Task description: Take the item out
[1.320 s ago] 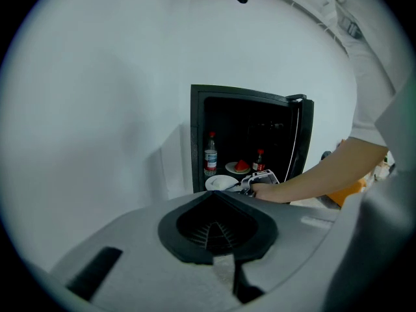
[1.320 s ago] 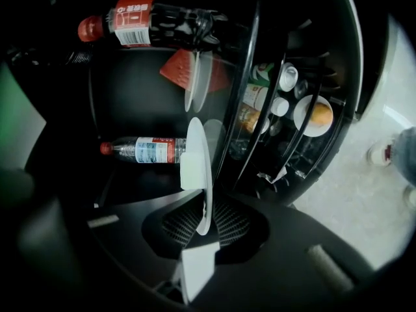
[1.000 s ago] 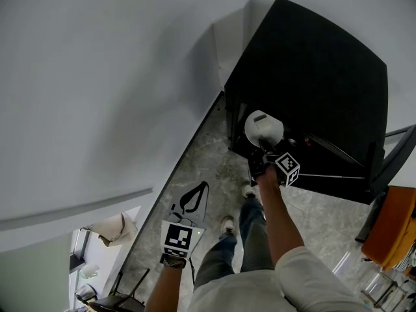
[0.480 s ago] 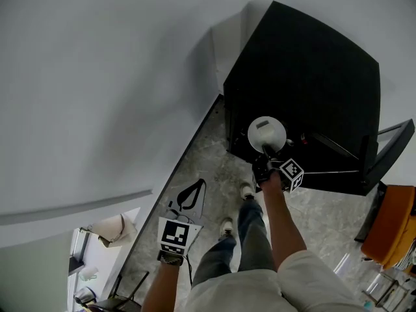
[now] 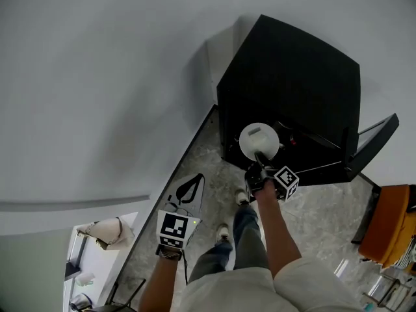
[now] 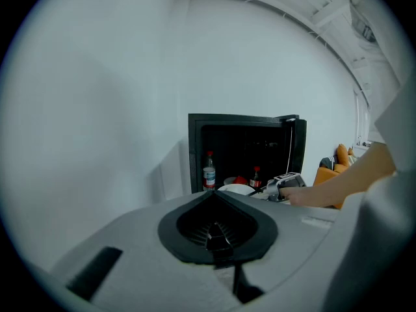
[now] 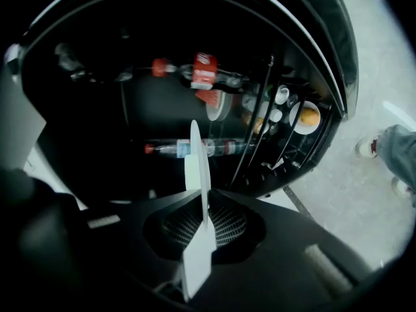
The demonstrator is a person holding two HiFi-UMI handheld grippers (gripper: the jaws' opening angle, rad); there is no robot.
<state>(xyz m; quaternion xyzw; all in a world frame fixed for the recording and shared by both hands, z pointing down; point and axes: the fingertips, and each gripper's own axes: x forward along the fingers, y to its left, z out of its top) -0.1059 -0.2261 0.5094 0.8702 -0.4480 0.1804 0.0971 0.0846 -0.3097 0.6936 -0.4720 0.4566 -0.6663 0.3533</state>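
A black mini fridge [image 5: 292, 77] stands against the white wall with its door [image 5: 376, 137] swung open. In the head view my right gripper [image 5: 261, 157] is shut on the rim of a white plate [image 5: 259, 140], held just in front of the fridge opening. The right gripper view shows the plate [image 7: 197, 164] edge-on, pinched between the jaws of the right gripper [image 7: 203, 221]. My left gripper [image 5: 188, 194] hangs low at the left with its jaws together and nothing in them. From the left gripper view [image 6: 214, 236], the plate [image 6: 237, 188] sits before the fridge [image 6: 244, 145].
Inside the fridge lie bottles [image 7: 195, 149] with red caps and labels [image 7: 203, 70], and the door shelves [image 7: 296, 116] hold small items. An orange seat [image 5: 390, 221] stands at the right. The person's shoes [image 5: 226, 229] are on the marble floor, close to the fridge.
My right gripper has drawn the white plate back out of the fridge, toward the person. The left gripper stays hanging low at the left.
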